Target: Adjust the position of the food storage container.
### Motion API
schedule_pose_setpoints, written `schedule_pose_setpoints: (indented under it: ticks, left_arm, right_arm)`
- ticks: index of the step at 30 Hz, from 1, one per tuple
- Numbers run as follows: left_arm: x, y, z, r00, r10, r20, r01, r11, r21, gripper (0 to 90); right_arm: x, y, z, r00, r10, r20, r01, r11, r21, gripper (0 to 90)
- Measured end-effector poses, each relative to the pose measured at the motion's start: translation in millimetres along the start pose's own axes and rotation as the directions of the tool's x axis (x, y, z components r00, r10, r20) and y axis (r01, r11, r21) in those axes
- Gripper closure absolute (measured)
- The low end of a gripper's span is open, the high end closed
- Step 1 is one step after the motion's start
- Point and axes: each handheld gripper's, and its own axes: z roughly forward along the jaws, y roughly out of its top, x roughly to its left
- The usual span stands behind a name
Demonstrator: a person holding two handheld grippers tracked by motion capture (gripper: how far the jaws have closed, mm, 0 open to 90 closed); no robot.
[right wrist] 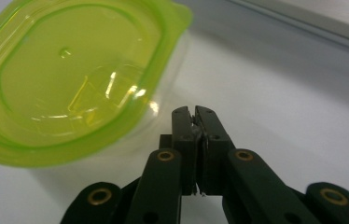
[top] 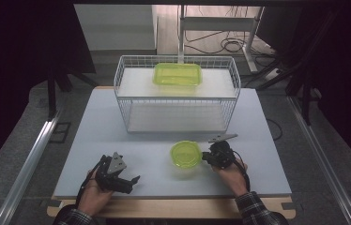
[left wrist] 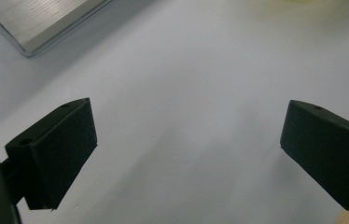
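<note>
A small round clear container with a green lid [top: 185, 154] [right wrist: 70, 79] rests on the table near the front middle. My right gripper [top: 209, 157] [right wrist: 194, 112] sits just to its right, jaws shut with nothing between them, tips beside the container's wall. My left gripper [top: 133, 180] [left wrist: 186, 149] hovers over bare table at the front left, its jaws wide apart and holding nothing. A larger rectangular green-lidded container [top: 177, 74] lies on the top shelf of the white wire rack [top: 122, 101].
The wire rack stands at the back middle of the pale table [top: 94, 136], its lower shelf bare. A corner of the rack's base [left wrist: 32, 28] appears in the left gripper view. Dark cabinets, cables and a frame lie beyond the table.
</note>
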Motion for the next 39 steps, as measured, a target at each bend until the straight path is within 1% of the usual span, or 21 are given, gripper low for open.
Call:
schedule_pose_setpoints:
  ticks: [2,3,5,6,7,9,11,15,17,20,22,27,31,34,37,39]
  left_arm:
    - [-0.1,0.3,-0.2,1.0,-0.005,0.002,0.005,1.0,-0.001,3.7]
    - [0.0,1.0,-1.1,0.9998,-0.016,0.01,0.016,0.9999,-0.002,3.7]
    - [0.1,1.5,-2.0,0.9996,-0.024,0.016,0.025,0.9997,-0.007,4.3]
    - [0.6,1.7,-3.1,0.9991,-0.033,0.027,0.034,0.9993,-0.013,4.7]
    - [0.6,1.7,-3.1,0.9991,-0.033,0.027,0.034,0.9993,-0.013,5.4]
    - [0.7,1.9,-3.6,0.9983,-0.043,0.04,0.044,0.9989,-0.018,5.5]
    - [-0.1,1.9,-3.0,0.9981,-0.043,0.045,0.044,0.9989,-0.015,5.6]
    - [-2.1,1.9,-1.8,0.9988,-0.026,0.041,0.026,0.9996,-0.008,5.5]
    - [-2.9,1.7,-2.0,0.9992,-0.017,0.037,0.017,0.9998,-0.013,5.5]
    - [-3.8,1.8,-3.5,0.9998,0.014,0.018,-0.013,0.9995,-0.029,5.7]
    - [-3.9,1.7,-3.6,0.9996,0.016,0.021,-0.015,0.9994,-0.032,5.8]
    - [-4.3,1.0,-1.6,0.9993,0.021,0.03,-0.021,0.9995,-0.025,5.4]
    - [-5.4,0.6,-0.2,0.9989,0.038,0.029,-0.037,0.999,-0.025,4.9]
    - [-6.5,0.5,0.5,0.9982,0.051,0.03,-0.051,0.9984,-0.025,4.5]
    - [-6.6,0.3,0.9,0.9982,0.054,0.028,-0.053,0.9983,-0.022,4.4]
    - [-6.4,0.2,0.7,0.9983,0.053,0.024,-0.052,0.9984,-0.023,4.4]
  right_arm:
    - [-0.9,-0.7,-2.3,1.0,0.002,0.007,-0.002,1.0,-0.006,85.4]
    - [-3.0,-2.4,-8.2,0.9997,-0.007,0.023,0.007,1.0,-0.017,83.4]
    - [-4.2,-3.6,-12.7,0.9993,-0.018,0.034,0.019,0.999,-0.027,81.4]
    - [-4.6,-4.4,-15.5,0.999,-0.02,0.04,0.021,0.999,-0.031,80.3]
    - [-4.6,-4.4,-15.5,0.999,-0.02,0.04,0.021,0.999,-0.031,80.3]
    - [-6.2,-6.0,-23.1,0.9981,-0.037,0.049,0.04,0.998,-0.048,76.2]
    - [-6.8,-7.5,-27.7,0.998,-0.042,0.047,0.045,0.997,-0.057,72.5]
    - [-7.1,-10.0,-35.6,0.9967,-0.055,0.059,0.059,0.996,-0.072,63.6]
    - [-6.5,-11.2,-39.7,0.9957,-0.057,0.073,0.062,0.995,-0.078,58.7]
    - [-7.6,-13.7,-44.4,0.9951,-0.055,0.082,0.062,0.994,-0.091,51.3]
    - [-8.6,-16.0,-46.9,0.9948,-0.054,0.086,0.062,0.993,-0.096,46.2]
    - [-10.1,-22.1,-52.2,0.9944,-0.059,0.087,0.069,0.991,-0.117,33.5]
    - [-10.3,-27.5,-52.6,0.9934,-0.075,0.087,0.085,0.99,-0.116,26.8]
    - [-10.6,-30.8,-50.9,0.9946,-0.069,0.077,0.078,0.991,-0.112,22.0]
    - [-11.5,-33.1,-48.8,0.9955,-0.068,0.066,0.075,0.992,-0.106,17.8]
    - [-12.3,-33.7,-47.3,0.9965,-0.062,0.055,0.068,0.991,-0.112,14.7]
